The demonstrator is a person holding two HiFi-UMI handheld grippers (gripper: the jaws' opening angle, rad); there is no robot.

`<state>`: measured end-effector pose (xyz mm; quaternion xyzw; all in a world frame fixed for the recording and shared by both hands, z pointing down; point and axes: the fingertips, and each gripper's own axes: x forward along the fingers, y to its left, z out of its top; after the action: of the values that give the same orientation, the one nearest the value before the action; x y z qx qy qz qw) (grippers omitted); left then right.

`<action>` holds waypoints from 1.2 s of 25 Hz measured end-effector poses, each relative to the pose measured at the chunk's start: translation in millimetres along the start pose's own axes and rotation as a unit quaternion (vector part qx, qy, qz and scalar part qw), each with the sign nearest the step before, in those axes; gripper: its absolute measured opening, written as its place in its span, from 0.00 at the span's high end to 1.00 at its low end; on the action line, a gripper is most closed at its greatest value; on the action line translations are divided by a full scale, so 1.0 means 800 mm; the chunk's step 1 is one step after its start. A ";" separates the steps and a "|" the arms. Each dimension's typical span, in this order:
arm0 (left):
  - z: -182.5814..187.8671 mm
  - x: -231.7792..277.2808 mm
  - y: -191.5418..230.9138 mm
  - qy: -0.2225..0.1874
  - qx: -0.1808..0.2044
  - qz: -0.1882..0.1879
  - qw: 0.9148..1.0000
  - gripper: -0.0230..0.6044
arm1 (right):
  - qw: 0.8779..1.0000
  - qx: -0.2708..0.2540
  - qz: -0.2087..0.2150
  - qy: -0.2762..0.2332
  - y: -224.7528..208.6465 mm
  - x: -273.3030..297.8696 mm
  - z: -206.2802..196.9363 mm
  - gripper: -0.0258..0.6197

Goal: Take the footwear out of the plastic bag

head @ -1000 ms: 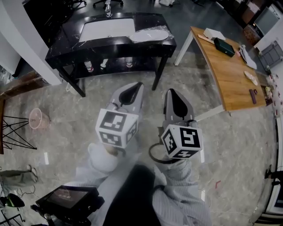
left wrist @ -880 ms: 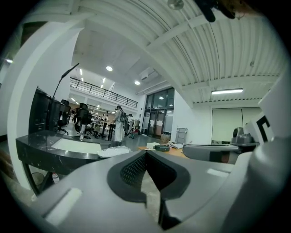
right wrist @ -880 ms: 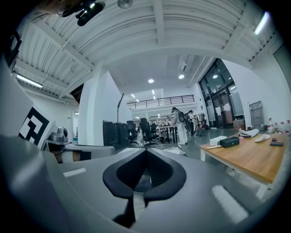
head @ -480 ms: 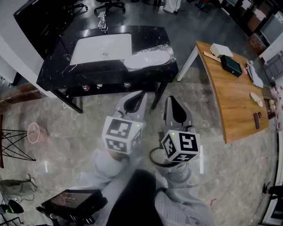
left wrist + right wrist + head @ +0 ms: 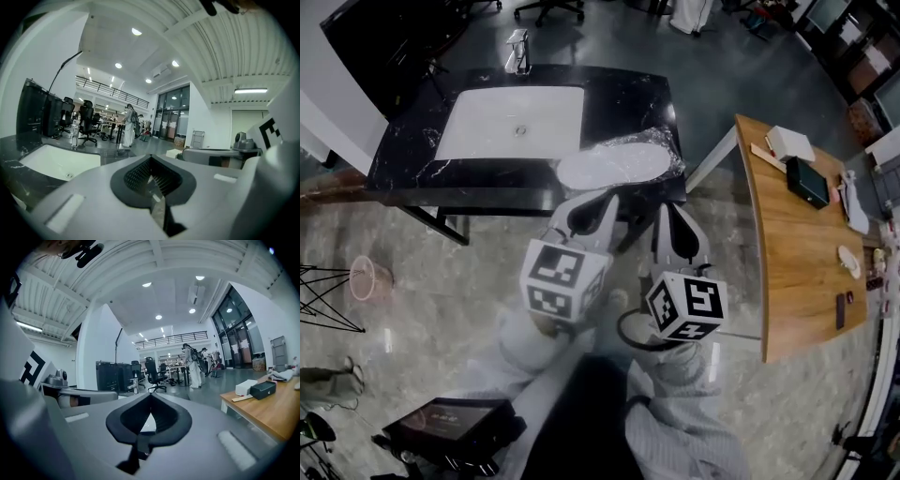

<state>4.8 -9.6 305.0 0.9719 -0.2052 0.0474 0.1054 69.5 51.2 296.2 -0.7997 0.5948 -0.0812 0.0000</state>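
A clear plastic bag [image 5: 614, 164] with a white piece of footwear inside lies on the front right part of the black marble table [image 5: 637, 94]. My left gripper [image 5: 607, 200] is shut and empty, with its tip just short of the table's front edge below the bag. My right gripper [image 5: 670, 210] is beside it, also shut and empty, pointing at the table's right front corner. In the left gripper view the left gripper [image 5: 151, 160] shows its jaws closed together; in the right gripper view the right gripper [image 5: 150, 396] does too. Neither gripper view shows the bag.
A white sink [image 5: 511, 122] with a faucet [image 5: 517, 49] is set into the black table. A wooden table [image 5: 787, 244] with a white box [image 5: 789, 142] and a dark case [image 5: 811, 181] stands to the right. A screen [image 5: 450, 419] sits low at the left.
The black table and the bag have come closer and lower in the head view. Both grippers now reach up to its front edge. Their jaws stayed shut.
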 end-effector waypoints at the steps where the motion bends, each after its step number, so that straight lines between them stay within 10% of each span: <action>1: -0.001 0.015 0.006 0.004 0.000 0.005 1.000 0.96 | 1.000 0.000 0.005 0.003 -0.008 0.015 -0.001 0.94; 12: -0.028 0.160 0.083 0.038 -0.042 0.088 0.994 0.96 | 0.989 0.006 0.128 0.080 -0.088 0.185 -0.033 0.94; 25: -0.069 0.194 0.132 0.050 -0.201 0.114 0.972 0.96 | 0.936 0.038 0.256 0.239 -0.146 0.263 -0.100 0.88; 30: -0.079 0.197 0.140 0.054 -0.270 0.067 0.959 0.94 | 0.901 0.094 0.298 0.302 -0.153 0.269 -0.119 0.85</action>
<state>99.5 -156.6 408.8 0.8872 -0.2687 0.0498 0.3717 233.3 -108.6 429.9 -0.5185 0.7665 -0.3704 -0.0798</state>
